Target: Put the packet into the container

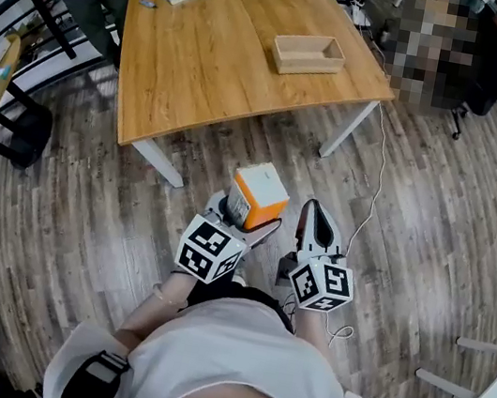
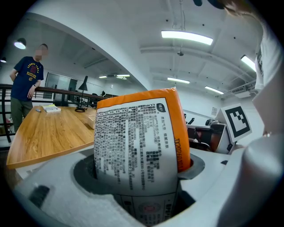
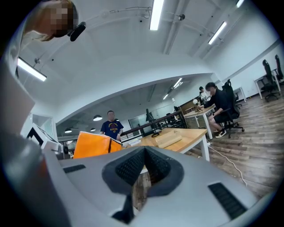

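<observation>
Gripping the packet [image 1: 259,193] between both pads, the left tongs [image 1: 246,215] hold it upright above the floor, well short of the bench [image 1: 195,70]. Packet: orange top and side, with a white panel of dense print too fine to read. A code beginning "TX2024" runs along the orange edge. Container [image 1: 308,54], an open wooden box, sits on the bench. Right tongs [image 1: 316,211]: clenched, nothing between them.

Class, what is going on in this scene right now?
A person stands short of the wooden table, a gripper in each hand. The left gripper is clamped on an orange-and-white packet. The right gripper is shut and empty. The wooden container sits on the table, the packet not yet in it.
</observation>
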Demonstrator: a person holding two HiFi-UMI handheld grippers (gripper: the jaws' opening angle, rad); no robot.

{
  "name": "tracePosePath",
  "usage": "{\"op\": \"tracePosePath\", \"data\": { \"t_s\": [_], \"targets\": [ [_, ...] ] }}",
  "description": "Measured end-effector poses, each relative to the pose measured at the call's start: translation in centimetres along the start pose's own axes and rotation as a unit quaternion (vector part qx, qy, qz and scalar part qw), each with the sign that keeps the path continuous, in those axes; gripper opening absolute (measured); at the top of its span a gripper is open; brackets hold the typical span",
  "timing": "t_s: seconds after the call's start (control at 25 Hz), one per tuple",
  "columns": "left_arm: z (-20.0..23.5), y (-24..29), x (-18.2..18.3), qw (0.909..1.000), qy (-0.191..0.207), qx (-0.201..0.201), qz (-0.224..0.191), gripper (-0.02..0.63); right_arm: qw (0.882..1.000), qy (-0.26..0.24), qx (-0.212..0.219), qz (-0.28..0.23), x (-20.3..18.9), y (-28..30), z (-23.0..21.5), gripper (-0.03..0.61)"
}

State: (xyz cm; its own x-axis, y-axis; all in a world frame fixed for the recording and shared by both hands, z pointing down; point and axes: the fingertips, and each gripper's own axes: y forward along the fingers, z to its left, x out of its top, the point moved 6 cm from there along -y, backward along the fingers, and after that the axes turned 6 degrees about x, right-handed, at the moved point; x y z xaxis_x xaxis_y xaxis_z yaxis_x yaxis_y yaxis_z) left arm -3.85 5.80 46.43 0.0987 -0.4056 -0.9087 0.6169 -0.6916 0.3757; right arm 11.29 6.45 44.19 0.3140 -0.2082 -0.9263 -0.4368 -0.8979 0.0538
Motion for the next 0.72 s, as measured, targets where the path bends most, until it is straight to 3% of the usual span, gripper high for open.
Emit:
{"op": "tracePosePath", "data": {
  "t_s": [0.72],
  "targets": [
    [10.4, 8.7, 7.6, 0.9991, 0.019, -0.036, 0.011, 0.383, 0.999, 0.010, -0.032, -0.001, 3.2, 13.3, -2.9, 0.011]
  ]
}}
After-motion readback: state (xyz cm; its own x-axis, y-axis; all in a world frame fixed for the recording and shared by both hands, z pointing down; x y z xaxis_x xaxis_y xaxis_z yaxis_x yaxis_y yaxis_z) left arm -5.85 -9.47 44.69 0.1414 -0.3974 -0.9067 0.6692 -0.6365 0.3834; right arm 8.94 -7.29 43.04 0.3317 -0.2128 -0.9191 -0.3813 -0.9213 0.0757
